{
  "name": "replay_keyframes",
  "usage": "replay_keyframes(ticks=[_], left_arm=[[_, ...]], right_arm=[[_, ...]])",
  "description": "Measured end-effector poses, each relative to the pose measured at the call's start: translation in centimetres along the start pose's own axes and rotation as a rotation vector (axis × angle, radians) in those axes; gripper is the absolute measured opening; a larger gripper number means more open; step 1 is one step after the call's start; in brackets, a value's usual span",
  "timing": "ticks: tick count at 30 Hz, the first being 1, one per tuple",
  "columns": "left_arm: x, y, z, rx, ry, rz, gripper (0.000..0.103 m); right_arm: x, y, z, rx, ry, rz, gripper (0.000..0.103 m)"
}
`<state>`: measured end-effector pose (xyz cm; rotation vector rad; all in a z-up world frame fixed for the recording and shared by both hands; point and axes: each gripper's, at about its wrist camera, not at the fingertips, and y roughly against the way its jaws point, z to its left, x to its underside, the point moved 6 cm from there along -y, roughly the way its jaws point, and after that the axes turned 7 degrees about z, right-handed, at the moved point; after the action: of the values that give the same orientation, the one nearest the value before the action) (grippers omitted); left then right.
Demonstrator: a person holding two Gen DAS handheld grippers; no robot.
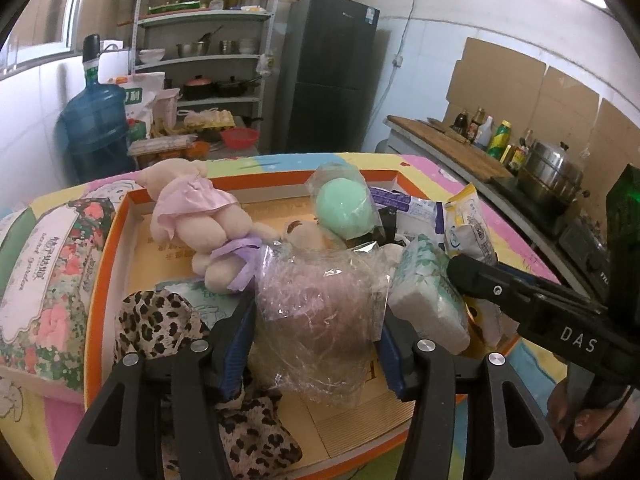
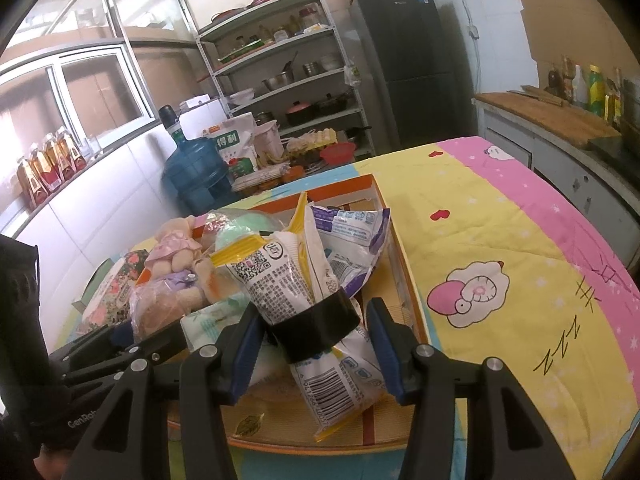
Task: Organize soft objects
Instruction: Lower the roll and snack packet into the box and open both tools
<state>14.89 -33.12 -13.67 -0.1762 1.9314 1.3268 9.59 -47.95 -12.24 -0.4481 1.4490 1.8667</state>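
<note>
**A:** Soft objects sit heaped in the orange-rimmed box (image 1: 100,248) on the counter; where does each gripper stand?

**B:** The left gripper (image 1: 316,320) has its jaws spread on either side of the pink puff wrapped in clear film (image 1: 316,300), near the front of the box; the blue pads (image 1: 236,344) look close to the film, but I cannot tell whether they press it yet; I judge the grip not yet made.

**A:** And the other?

**B:** The right gripper (image 2: 312,332) has its jaws apart around the white snack bag with the black band (image 2: 288,276), at the right side of the box; there is a clear gap at the right pad; it holds nothing.

**A:** How to close well on the puff?

**B:** Gently and square on its middle; film is slippery and the puff will squash, so too light a pinch may catch only the wrap; mind the leopard-print cloth (image 1: 160,320) just left of it and the tissue pack (image 1: 428,300) just right, since either could be snagged.

**A:** Anything behind it?

**B:** The plush bear in the pink dress (image 1: 192,216) and the green ball (image 1: 344,208) lie toward the back of the box; lifting straight up should leave them undisturbed.
</note>
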Motion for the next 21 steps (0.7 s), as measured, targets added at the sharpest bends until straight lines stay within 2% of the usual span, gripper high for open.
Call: replay_keyframes(ticks=[5,7,21], left_arm=[[-0.2,1.0,0.4,0.006,0.008,-0.042,0.067],[-0.2,1.4,0.4,0.008,0.011,-0.055,0.071],[-0.2,3.9,0.3,0.014,0.0,-0.115,0.073]], right_arm=[[-0.1,0.2,0.5,0.0,0.012,-0.011,0.056],[-0.2,0.5,0.7,0.005,0.017,-0.019,0.062],[-0.7,2.7,1.5,0.015,0.037,-0.076,0.065]])
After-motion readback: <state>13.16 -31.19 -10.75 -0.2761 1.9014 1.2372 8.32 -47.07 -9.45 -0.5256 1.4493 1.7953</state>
